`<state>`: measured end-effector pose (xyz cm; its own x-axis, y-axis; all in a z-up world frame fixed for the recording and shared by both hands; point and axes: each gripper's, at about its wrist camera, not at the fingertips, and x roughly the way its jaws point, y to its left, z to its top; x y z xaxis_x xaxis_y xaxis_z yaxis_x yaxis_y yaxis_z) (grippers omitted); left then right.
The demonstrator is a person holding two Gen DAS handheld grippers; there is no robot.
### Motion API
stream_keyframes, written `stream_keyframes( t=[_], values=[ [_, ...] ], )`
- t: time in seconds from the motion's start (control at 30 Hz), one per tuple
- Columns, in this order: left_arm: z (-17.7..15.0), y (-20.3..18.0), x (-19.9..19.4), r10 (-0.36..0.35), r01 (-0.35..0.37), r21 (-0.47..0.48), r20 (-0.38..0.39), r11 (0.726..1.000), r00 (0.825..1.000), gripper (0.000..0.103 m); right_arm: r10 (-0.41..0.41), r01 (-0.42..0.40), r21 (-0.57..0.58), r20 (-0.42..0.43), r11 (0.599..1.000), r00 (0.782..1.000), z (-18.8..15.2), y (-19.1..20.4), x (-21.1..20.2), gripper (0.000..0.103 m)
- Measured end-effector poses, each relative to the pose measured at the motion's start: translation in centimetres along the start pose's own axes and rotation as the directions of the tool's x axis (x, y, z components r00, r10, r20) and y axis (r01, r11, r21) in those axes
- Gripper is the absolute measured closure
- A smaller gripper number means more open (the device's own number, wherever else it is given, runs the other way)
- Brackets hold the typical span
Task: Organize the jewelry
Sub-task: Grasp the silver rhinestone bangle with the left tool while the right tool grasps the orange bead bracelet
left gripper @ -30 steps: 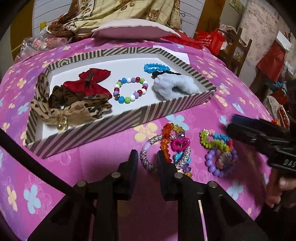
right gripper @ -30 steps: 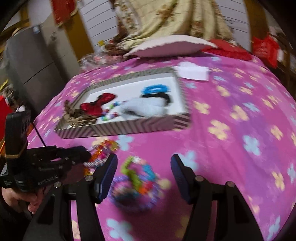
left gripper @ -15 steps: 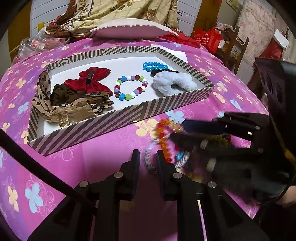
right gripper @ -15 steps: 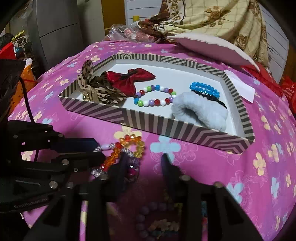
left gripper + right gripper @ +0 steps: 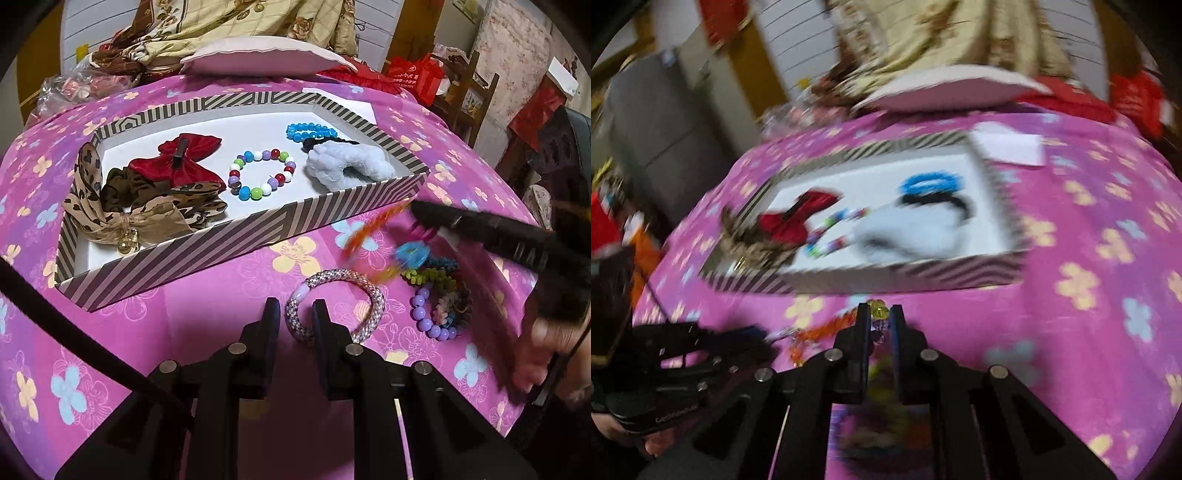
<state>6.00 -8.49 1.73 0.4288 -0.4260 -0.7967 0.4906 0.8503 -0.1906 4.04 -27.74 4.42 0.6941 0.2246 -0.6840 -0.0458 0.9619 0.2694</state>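
A striped box (image 5: 236, 236) holds bows, a bead bracelet (image 5: 261, 174), a blue bracelet and a white fluffy scrunchie (image 5: 351, 162). My left gripper (image 5: 294, 315) hovers slightly open over a speckled rope bracelet (image 5: 343, 295) lying on the pink cloth. My right gripper (image 5: 875, 317) is shut on an orange and yellow bead bracelet (image 5: 827, 328), blurred and lifted; this bracelet also shows in the left wrist view (image 5: 373, 236). A pile of green, purple and blue bracelets (image 5: 436, 295) lies at the right.
A pink flowered cloth (image 5: 110, 332) covers the round table. A white pillow (image 5: 266, 59) and a white paper (image 5: 1008, 147) lie behind the box. Chairs and red bags stand beyond the table's right edge.
My right gripper shut on the orange bead bracelet and lifted it off the pile toward the box. The rope bracelet now lies bare. My left gripper barely moved.
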Motion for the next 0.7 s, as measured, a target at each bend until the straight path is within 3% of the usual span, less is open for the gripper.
stream_keyframes(
  t=[0.13, 0.27, 0.37, 0.43, 0.47, 0.6, 0.7],
  values=[
    [0.1, -0.4, 0.1, 0.003, -0.003, 0.021, 0.001, 1.000, 1.000, 0.089, -0.046, 0.039, 0.099, 0.072, 0.994, 0.996, 0.4, -2.7, -2.0, 0.093],
    [0.0, -1.6, 0.4, 0.018, -0.019, 0.085, 0.010, 0.996, 1.000, 0.075, -0.049, 0.046, 0.121, 0.026, 0.992, 0.998, 0.2, -3.3, -1.3, 0.093],
    [-0.1, -2.6, 0.7, 0.063, -0.065, 0.140, 0.024, 0.988, 0.998, 0.074, -0.046, 0.041, 0.120, 0.034, 0.992, 0.998, 0.2, -3.3, -1.6, 0.093],
    [-0.1, -2.6, 0.7, 0.074, -0.077, 0.137, 0.030, 0.988, 0.997, 0.079, -0.032, 0.023, 0.127, 0.067, 0.992, 0.997, 0.3, -3.3, -2.2, 0.093],
    [0.0, -2.4, 0.7, 0.086, -0.090, 0.128, 0.036, 0.988, 0.996, 0.092, -0.031, 0.022, 0.124, 0.078, 0.992, 0.996, 0.4, -3.3, -2.6, 0.093],
    [0.4, -1.0, 0.3, 0.060, -0.062, 0.055, 0.033, 0.997, 0.998, 0.095, -0.023, 0.010, 0.104, 0.128, 0.995, 0.992, 0.6, -2.9, -3.7, 0.093],
    [0.7, -0.4, -1.0, -0.023, 0.023, 0.010, 0.077, 1.000, 0.997, 0.095, -0.039, 0.030, 0.062, 0.146, 0.998, 0.989, 0.8, -2.0, -4.0, 0.093]
  ],
)
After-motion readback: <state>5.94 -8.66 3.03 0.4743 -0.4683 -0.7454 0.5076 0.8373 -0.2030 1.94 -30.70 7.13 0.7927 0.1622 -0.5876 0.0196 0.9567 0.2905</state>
